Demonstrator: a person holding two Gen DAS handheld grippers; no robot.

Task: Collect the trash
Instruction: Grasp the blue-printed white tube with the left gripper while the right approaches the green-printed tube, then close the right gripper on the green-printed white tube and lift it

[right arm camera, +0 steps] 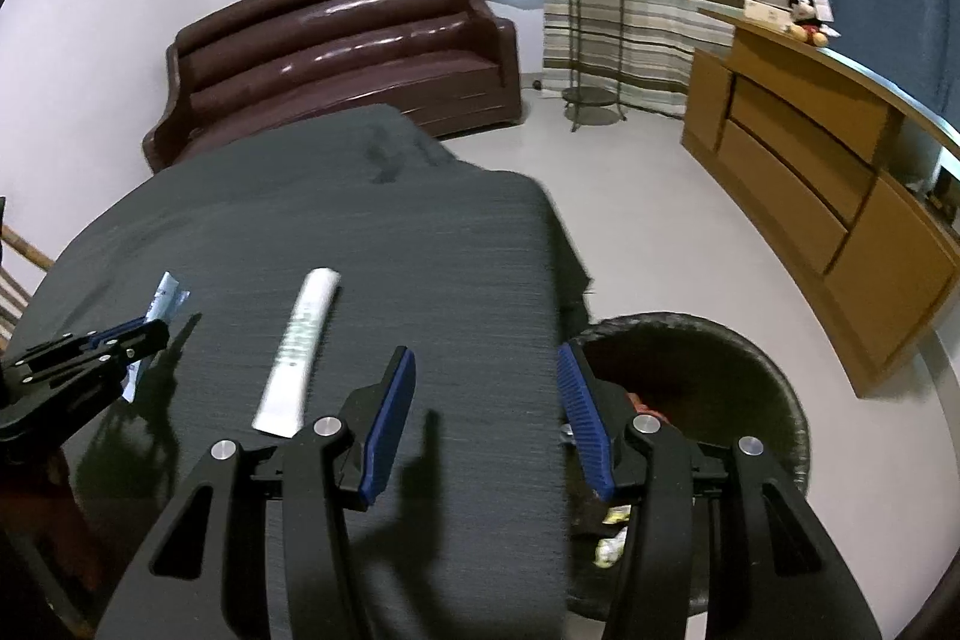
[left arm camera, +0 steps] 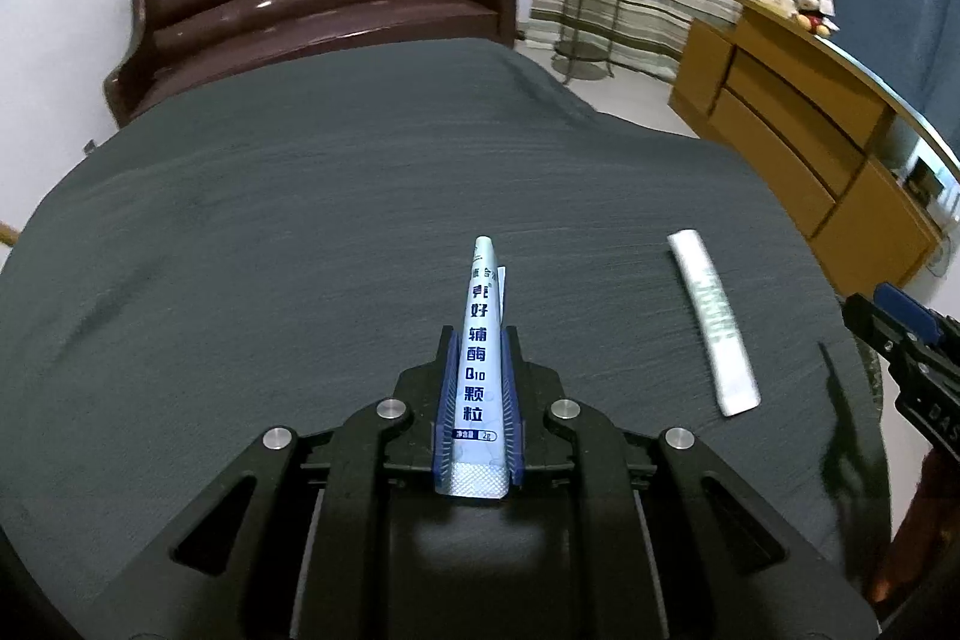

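Note:
My left gripper (left arm camera: 478, 340) is shut on a light blue sachet (left arm camera: 480, 340) with dark Chinese print, held above the dark grey cloth; it also shows in the right wrist view (right arm camera: 162, 301). A white stick sachet (left arm camera: 714, 322) lies flat on the cloth to its right, also in the right wrist view (right arm camera: 300, 349). My right gripper (right arm camera: 486, 400) is open and empty, over the cloth's right edge, next to a dark round waste bin (right arm camera: 774, 388) holding bits of trash. The right gripper shows at the right edge of the left wrist view (left arm camera: 882, 316).
The table is covered by a dark grey cloth (left arm camera: 300, 220). A brown leather sofa (right arm camera: 336, 40) stands behind it. A wooden cabinet (right arm camera: 810, 172) runs along the right, with a plush toy (right arm camera: 810, 19) on top. A plant stand (right arm camera: 591, 10) stands by the striped curtain.

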